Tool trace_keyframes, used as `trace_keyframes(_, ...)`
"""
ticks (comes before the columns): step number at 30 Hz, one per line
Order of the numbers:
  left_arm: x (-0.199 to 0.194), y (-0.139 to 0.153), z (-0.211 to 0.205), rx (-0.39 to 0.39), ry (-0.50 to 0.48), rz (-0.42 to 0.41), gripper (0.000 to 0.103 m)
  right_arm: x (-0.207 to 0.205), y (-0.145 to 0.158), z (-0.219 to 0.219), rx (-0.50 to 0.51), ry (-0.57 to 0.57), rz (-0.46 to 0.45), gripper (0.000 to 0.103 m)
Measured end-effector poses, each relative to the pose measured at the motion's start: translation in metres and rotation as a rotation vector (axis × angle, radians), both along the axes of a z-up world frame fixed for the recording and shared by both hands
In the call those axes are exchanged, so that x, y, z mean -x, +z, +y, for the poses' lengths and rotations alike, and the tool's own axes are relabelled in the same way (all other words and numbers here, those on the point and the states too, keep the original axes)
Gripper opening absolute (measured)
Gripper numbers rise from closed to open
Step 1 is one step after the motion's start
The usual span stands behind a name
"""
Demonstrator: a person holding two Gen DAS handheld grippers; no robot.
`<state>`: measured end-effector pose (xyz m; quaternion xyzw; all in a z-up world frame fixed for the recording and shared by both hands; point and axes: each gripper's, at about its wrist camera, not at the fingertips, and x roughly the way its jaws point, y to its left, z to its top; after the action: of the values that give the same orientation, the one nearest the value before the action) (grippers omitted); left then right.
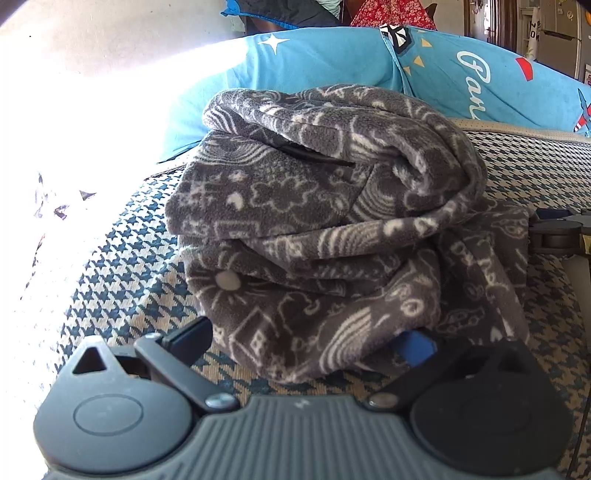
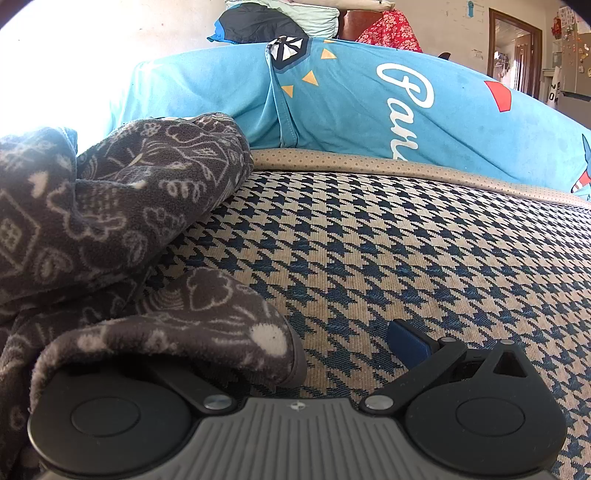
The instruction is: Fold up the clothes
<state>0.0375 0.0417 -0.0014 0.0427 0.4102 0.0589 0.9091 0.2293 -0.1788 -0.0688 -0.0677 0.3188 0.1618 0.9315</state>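
Note:
A grey fleece garment (image 1: 325,221) with a white doodle print lies bundled in rough folds on the houndstooth-patterned cushion (image 1: 122,280). My left gripper (image 1: 301,341) is open, and the bundle's near bottom edge lies between its wide-spread fingers (image 1: 188,334). In the right wrist view the same garment (image 2: 110,206) fills the left side. My right gripper (image 2: 295,354) is open too; a flap of fleece drapes over its left finger and hides it, while the blue-padded right finger (image 2: 408,341) rests over bare cushion (image 2: 369,258). The right gripper (image 1: 557,232) also shows at the left view's right edge, beside the bundle.
A bright blue pillow (image 1: 332,62) with white lettering lies along the back of the cushion, also seen as the blue pillow (image 2: 369,103). More piled cloth (image 2: 280,18) sits behind it. Strong glare washes out the left side. A doorway (image 2: 513,51) is at far right.

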Motion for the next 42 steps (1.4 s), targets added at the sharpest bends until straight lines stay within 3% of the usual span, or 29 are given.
trace_keyframes(23,-0.005,-0.008,0.002,-0.065,0.049,-0.001,0.103,0.0,0.0,0.001,0.001,0.0,0.0,0.103)
trace_keyframes(42,-0.019,0.002,0.021,0.054,0.106,0.036,0.103,0.002,0.001,0.001,0.0,-0.002,-0.001,0.103)
